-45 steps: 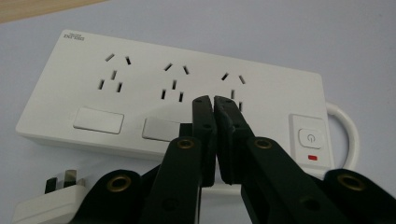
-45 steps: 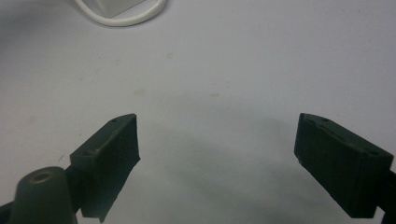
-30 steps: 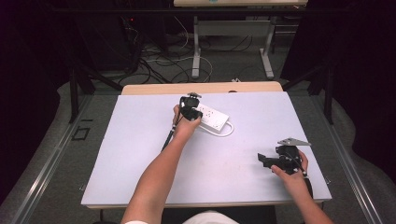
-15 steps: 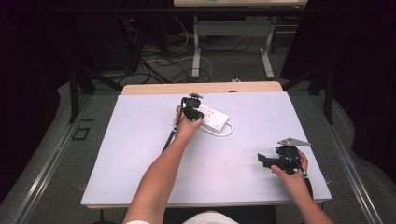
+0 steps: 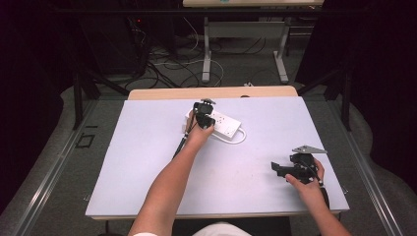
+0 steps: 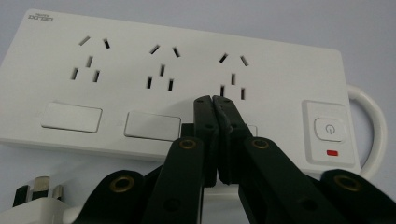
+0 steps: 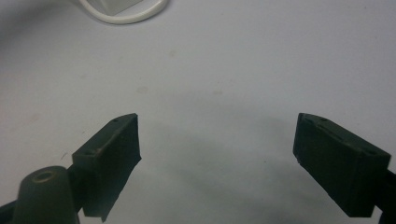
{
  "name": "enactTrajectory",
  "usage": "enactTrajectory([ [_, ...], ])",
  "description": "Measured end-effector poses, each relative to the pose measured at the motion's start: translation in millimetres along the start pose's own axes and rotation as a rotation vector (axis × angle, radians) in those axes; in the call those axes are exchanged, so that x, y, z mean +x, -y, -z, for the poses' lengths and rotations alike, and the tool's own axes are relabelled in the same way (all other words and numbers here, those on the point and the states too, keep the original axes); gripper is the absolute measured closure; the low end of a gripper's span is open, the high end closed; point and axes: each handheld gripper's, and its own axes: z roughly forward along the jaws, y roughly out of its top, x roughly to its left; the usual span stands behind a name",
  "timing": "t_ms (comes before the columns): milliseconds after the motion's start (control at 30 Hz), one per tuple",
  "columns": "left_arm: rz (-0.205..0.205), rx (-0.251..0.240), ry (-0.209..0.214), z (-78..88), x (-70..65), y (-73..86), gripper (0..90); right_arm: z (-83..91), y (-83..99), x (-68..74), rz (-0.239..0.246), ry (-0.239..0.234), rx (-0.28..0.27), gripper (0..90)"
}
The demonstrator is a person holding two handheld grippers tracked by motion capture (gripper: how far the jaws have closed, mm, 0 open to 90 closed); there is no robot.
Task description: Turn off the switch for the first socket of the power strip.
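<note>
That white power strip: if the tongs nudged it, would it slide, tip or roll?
Probably slide. The power strip is a flat, rigid-looking slab lying on the smooth table, so tipping or rolling seems unlikely. Its looped cord looks bendy and would likely drag behind. The shut left tongs might skid on its glossy face.

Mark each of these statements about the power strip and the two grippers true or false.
1. The left gripper has its jaws closed together. True.
2. The right gripper grips the white cable. False: its jaws stand wide apart with nothing between them, over the bare table.
3. The power strip has three groups of sockets. True.
4. A plug sits in the middle socket. False: all the sockets are empty.
5. The power strip lies beside the right gripper. False: it lies toward the far side of the table, at the left gripper.
</note>
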Motion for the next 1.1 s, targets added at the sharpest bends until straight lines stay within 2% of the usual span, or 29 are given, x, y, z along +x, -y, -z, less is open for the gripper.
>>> enactTrajectory([
  [200, 0.004, 0.012, 0.001, -1.3, 2.2, 0.7, 90.0, -0.1, 0.2, 0.1, 0.0, 0.0, 0.001, 14.0],
  [733, 0.0, 0.007, -0.012, -1.6, 0.3, 1.0, 90.0, -0.5, 0.2, 0.0, -0.002, -0.003, 0.002, 14.1],
  [1100, -0.025, 0.002, -0.038, -2.1, -3.3, 1.0, 89.8, -0.3, 0.0, -0.9, 0.003, 0.0, 0.0, 14.1],
])
